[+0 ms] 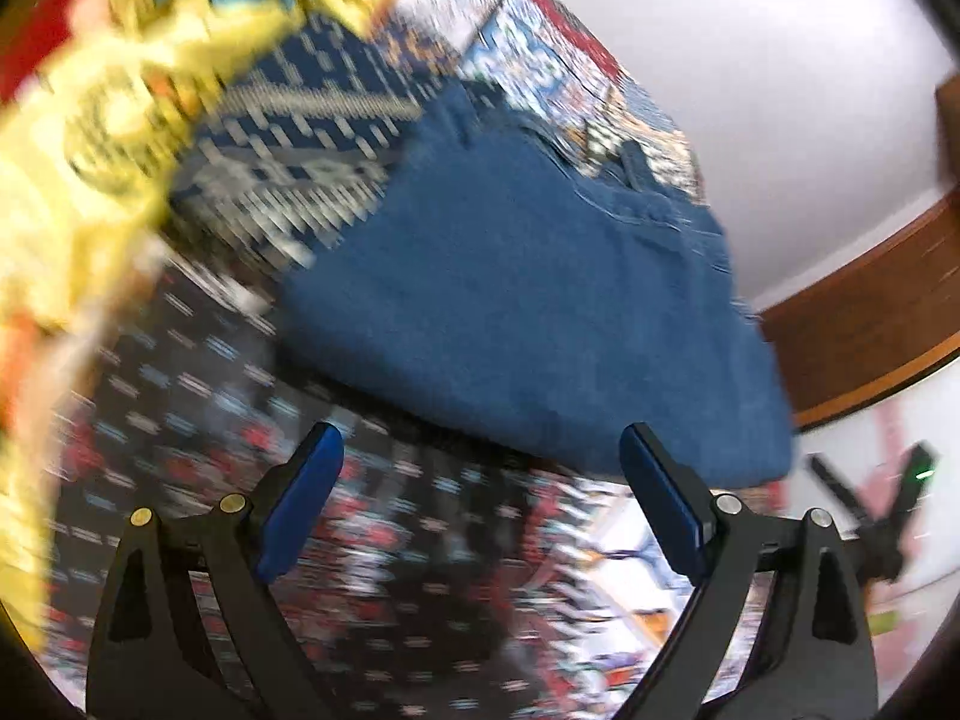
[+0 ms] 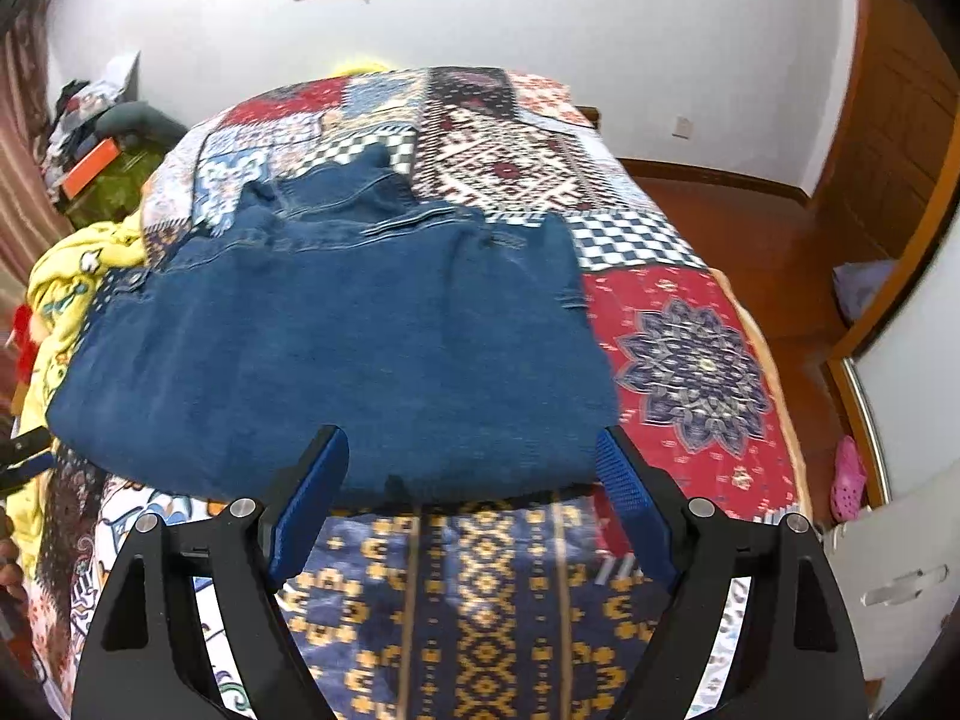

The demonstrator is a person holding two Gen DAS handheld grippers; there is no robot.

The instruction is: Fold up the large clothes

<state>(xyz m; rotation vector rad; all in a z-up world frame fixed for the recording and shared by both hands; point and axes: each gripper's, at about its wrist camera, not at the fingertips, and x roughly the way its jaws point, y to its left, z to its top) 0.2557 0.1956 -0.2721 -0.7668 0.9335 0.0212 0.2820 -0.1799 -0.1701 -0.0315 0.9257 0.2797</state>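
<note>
A folded blue denim garment [image 2: 336, 348] lies flat on a patchwork quilt [image 2: 690, 360] that covers the bed. My right gripper [image 2: 471, 441] stands open just above the garment's near folded edge, and its blue pads [image 2: 312, 498] touch no cloth. In the blurred, tilted left wrist view the same denim garment [image 1: 528, 312] lies just beyond my left gripper [image 1: 480, 444]. That gripper is open too, with nothing between its fingers. It hovers over the quilt [image 1: 420, 570], short of the denim's edge.
A crumpled yellow blanket [image 2: 66, 276] lies along the bed's left side and shows as a yellow blur [image 1: 78, 168] in the left wrist view. To the right are a wooden floor [image 2: 750, 228], a pink slipper [image 2: 849, 480] and a wooden door [image 2: 900, 120]. Clutter [image 2: 90, 138] sits at the far left.
</note>
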